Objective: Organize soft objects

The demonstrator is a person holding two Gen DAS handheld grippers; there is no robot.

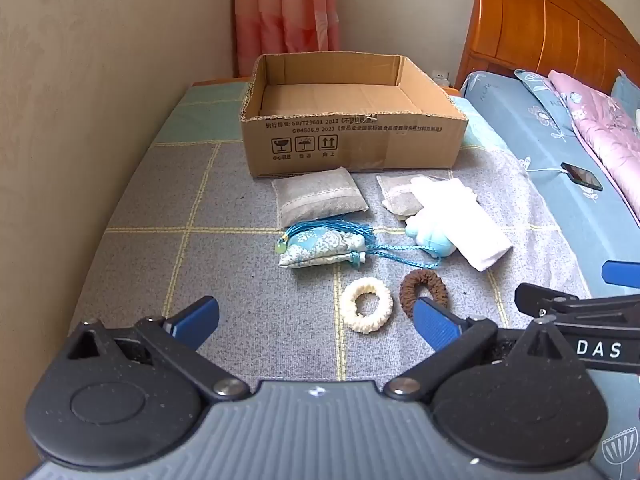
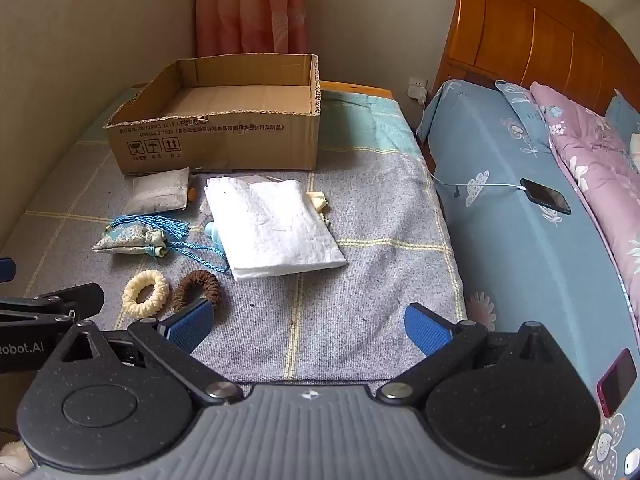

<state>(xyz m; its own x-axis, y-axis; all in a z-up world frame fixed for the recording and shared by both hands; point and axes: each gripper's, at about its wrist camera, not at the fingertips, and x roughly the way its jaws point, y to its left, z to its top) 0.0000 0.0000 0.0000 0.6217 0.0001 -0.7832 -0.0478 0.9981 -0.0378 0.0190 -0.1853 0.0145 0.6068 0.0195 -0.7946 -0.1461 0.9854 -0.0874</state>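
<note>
Two grippers hang over the grey checked mat, both empty with their blue pads spread wide apart: the left gripper [image 1: 316, 322] and the right gripper [image 2: 308, 330]. Nothing has gone into the cardboard box [image 1: 352, 136] yet; it stands empty, farthest ahead of both grippers.

All the soft things lie between the grippers and the box. Closest to the left gripper, just ahead of its pads, is a cream scrunchie [image 1: 366, 305], with a brown scrunchie [image 1: 424, 290] beside it, partly behind the pad [image 1: 434, 326] nearest the other tool. Further ahead lie a blue brocade sachet [image 1: 322, 250] with a long braided cord [image 1: 400, 258], a grey pillow sachet [image 1: 318, 199], and a folded white cloth [image 2: 272, 224] that overlaps a pale blue squishy toy [image 1: 430, 240] and another small pouch [image 1: 400, 198].

Likely trouble, as I judge it: the cord runs under the toy and cloth, so lifting the sachet could drag them along. Scrunchies may flatten or slip out of pads closing on one edge. Lifting the cloth could unfold it. Both tools sit close together and could collide over the scrunchies.

Readable writing: "GB/T29601 2013" and "GB4806.9 2023" on the box, with fragile, keep-dry and this-way-up symbols; "DAS" and "Robot.AI" on the gripper bodies.
</note>
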